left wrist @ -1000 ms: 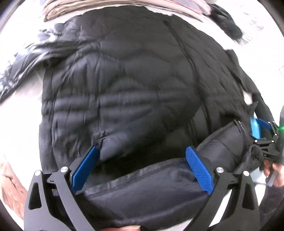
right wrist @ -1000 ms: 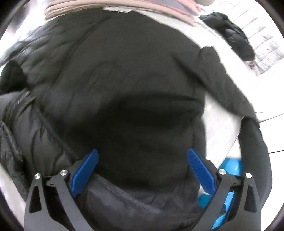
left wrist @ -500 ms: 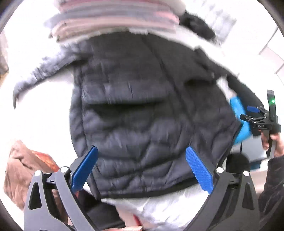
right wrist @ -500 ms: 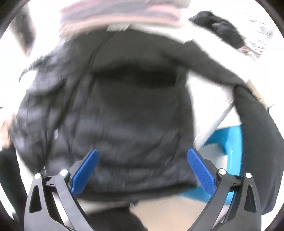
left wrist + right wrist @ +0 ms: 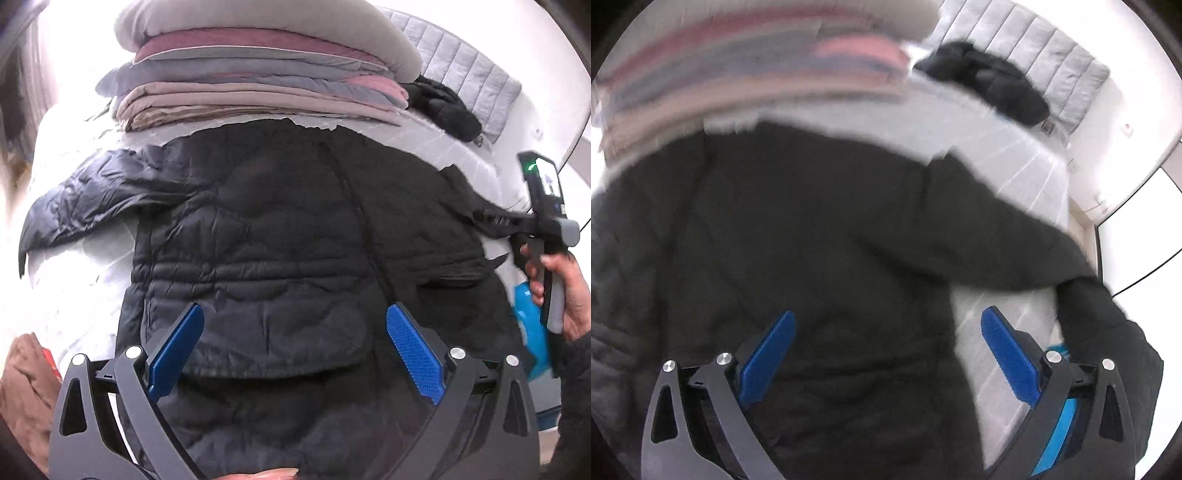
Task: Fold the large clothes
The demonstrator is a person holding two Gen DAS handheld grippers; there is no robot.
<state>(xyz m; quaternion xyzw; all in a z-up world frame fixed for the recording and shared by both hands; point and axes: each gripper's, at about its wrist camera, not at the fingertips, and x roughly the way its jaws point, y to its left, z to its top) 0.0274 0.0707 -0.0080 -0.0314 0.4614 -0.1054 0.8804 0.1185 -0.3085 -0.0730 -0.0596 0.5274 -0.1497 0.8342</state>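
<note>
Fingers of the left gripper, left wrist view, stand released above the black quilted jacket, spread on the bed to its near edge; a shallow pinch could take only the slippery outer layer. Right wrist view, blurred: the right gripper hovers spread over the jacket's right side, whose sleeve hangs off the bed's edge and might drag the fold askew.

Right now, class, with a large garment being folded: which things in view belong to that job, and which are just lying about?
Part of the job:
black puffer jacket
left gripper, open
right gripper, open

Just lying about:
stack of folded bedding
small dark garment
brown cloth
</note>
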